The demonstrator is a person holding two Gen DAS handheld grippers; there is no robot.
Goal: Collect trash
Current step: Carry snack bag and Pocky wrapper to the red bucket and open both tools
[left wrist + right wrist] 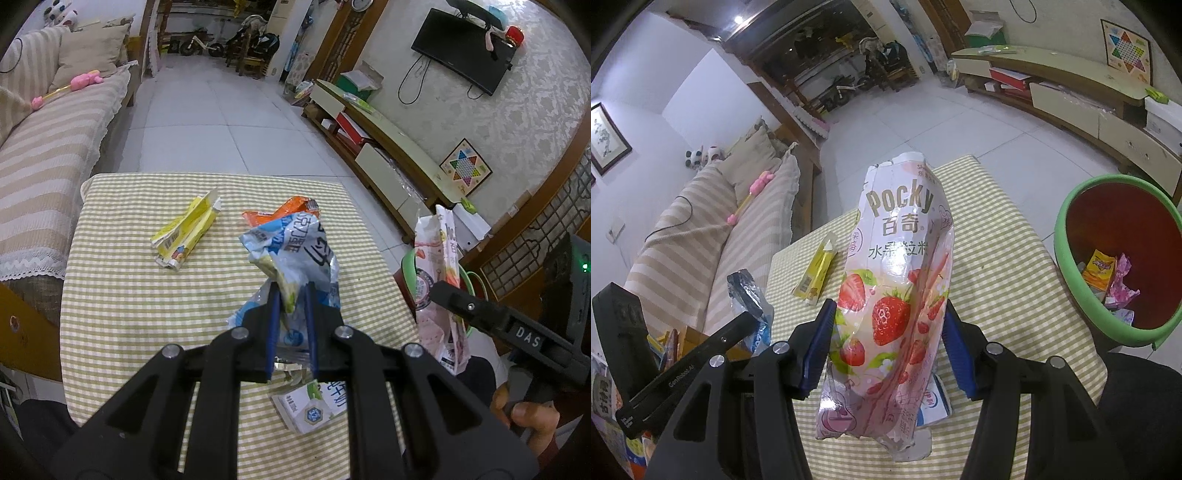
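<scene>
Left wrist view. We list: one left hand-held gripper (290,295), its blue fingers (272,325) clamped on a crumpled blue and white wrapper (295,247), lifted above the checked surface (122,295). Lying on that surface: a flattened yellow carton (186,230) toward the far left, an orange wrapper (291,210) just behind the held one, and a small white and blue carton (314,404) below the gripper near the front edge. At the right edge, the right hand-held gripper (448,291) shows only in part, carrying a pink packet (441,280) in front of the green rim of a bin (410,266).

Right wrist view. The right hand-held gripper (886,343) is closed on the pink strawberry packet (897,288), held upright between wide-set blue fingers (818,350) (the bag bulges, so the hold looks light). The bin (1108,321), green-rimmed and red inside, stands off the surface's right side and already holds several wrappers (1108,277). The yellow carton (818,273) lies beyond the packet.

Risks, as we judge them: the packet is tall and floppy, so it may catch the bin rim or slip free over the floor if released short of the opening. The left wrapper is pinched by a thin fold only, and could tear or slide out while carried across. The two grippers are near each other and may knock together on the way to the bin.
</scene>
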